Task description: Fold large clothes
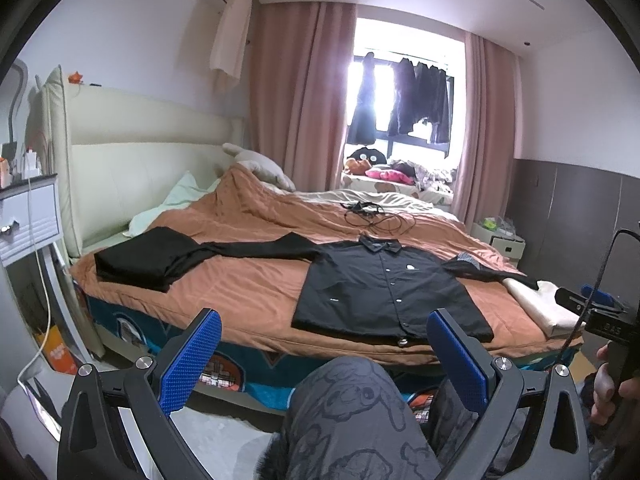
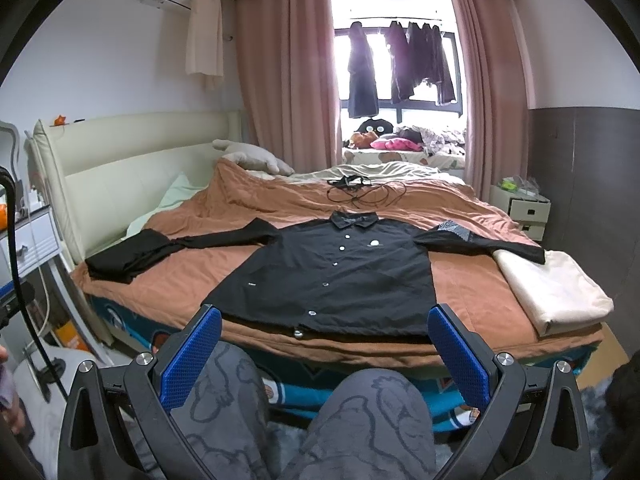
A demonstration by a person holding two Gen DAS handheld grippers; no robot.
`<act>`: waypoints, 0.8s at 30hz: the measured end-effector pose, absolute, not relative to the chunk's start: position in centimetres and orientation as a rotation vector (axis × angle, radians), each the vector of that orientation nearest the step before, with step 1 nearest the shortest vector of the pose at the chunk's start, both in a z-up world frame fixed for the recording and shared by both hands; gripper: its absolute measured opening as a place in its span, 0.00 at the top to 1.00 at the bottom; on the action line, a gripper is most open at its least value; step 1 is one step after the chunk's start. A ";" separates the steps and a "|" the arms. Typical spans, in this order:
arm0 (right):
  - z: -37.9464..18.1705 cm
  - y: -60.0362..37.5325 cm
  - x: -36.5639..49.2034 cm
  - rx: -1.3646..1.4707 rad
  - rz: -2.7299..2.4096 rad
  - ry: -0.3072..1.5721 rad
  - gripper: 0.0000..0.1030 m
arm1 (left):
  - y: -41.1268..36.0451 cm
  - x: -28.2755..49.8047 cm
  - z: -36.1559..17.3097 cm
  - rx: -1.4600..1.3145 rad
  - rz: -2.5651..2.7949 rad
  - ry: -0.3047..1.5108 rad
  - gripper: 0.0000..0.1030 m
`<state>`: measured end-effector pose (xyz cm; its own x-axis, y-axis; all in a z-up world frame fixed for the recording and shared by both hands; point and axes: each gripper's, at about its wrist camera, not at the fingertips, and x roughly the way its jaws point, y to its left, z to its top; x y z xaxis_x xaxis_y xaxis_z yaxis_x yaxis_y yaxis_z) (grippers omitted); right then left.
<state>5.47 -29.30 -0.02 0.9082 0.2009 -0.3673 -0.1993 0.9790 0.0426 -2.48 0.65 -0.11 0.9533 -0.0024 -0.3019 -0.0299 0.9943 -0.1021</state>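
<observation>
Left wrist view: I'm holding the left gripper (image 1: pixel 324 330) at bottom center, jaws spread wide, blue pads (image 1: pixel 192 360) gripping nothing, hovering short of the bed edge above my patterned-trouser knees (image 1: pixel 348 408). The black button-up jacket (image 1: pixel 384 292) is lying flat, front up, on the orange duvet (image 1: pixel 240 280), center-right of frame, collar pointing toward the window (image 1: pixel 400 80). Its one sleeve is stretching left onto a folded black garment (image 1: pixel 140 258) at left of center. Its other sleeve is reaching right, cuff resting on a folded cream garment (image 1: pixel 540 304). The right gripper (image 1: pixel 600 312) is showing at the right edge, in my hand; I can't tell its jaw state from here.

Right wrist view: I'm seeing the right gripper (image 2: pixel 324 330) at bottom center, jaws wide apart, empty, near the bed's edge. The jacket (image 2: pixel 340 276) is sitting dead center, hem nearest the fingers but not touching them. Folded black garment (image 2: pixel 128 256) at left, cream one (image 2: pixel 552 292) at right. Black cables (image 2: pixel 360 192) are lying on the duvet (image 2: pixel 180 288) beyond the collar. Pink curtains (image 2: pixel 288 72) are framing the window (image 2: pixel 400 40), dark clothes hanging in it.
</observation>
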 end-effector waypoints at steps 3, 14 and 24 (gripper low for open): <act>0.3 -29.3 5.1 0.001 0.202 0.376 0.00 | 0.7 -2.8 -0.2 -0.113 0.012 0.300 0.00; 1.3 -29.1 6.2 -0.007 0.215 0.382 0.00 | 1.9 -2.5 0.8 -0.135 0.017 0.284 0.00; 1.5 -27.8 12.3 0.005 0.216 0.392 0.00 | 4.0 1.3 1.0 -0.145 0.057 0.283 0.00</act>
<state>12.34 -27.81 1.51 0.9016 0.2095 -0.3784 -0.2075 0.9771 0.0466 1.31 4.02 0.99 0.9588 0.0353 -0.2821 -0.0758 0.9880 -0.1342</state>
